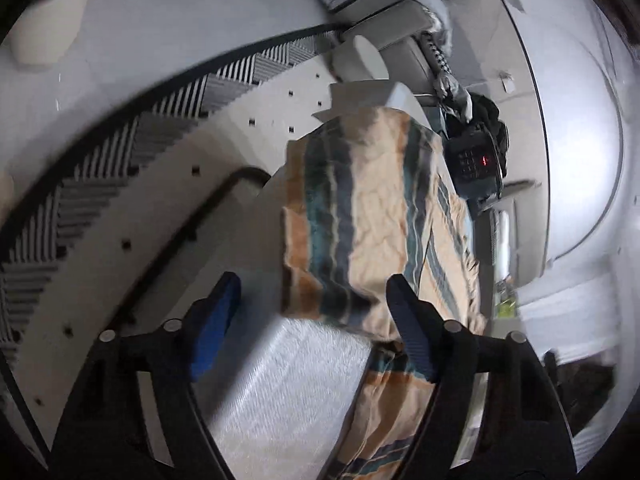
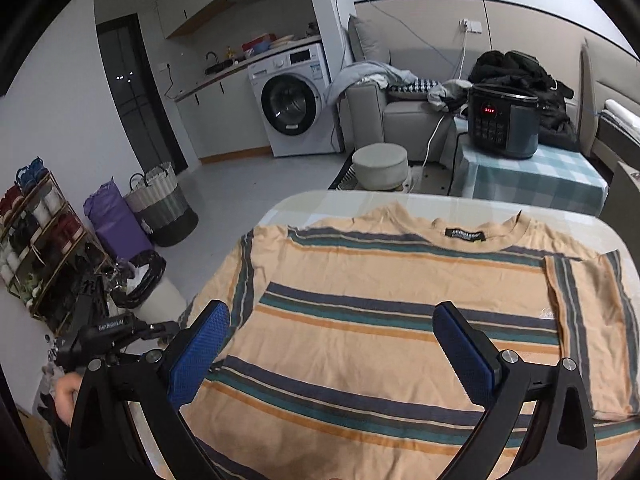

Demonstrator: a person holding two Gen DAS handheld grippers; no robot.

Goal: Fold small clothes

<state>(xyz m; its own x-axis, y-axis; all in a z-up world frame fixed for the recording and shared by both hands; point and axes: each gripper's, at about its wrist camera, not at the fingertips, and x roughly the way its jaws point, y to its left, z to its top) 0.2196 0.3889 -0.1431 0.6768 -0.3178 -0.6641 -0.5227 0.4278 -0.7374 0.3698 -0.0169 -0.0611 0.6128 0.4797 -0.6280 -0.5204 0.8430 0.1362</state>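
Striped T-shirt (image 2: 400, 320) spread flat across the surface (image 2: 320, 204), collar toward its far edge. Right tongs (image 2: 332, 344) gape empty above it; left tongs (image 1: 316, 320), blurred, seemingly parted over the shirt's edge.

You are working in a small studio flat. Upper left of the right wrist view you see a kitchen counter (image 2: 224, 76) with a sink beside a washing machine (image 2: 294, 100); a grey sofa (image 2: 400, 112) sits centre top, a shoe rack (image 2: 40, 240) at left.
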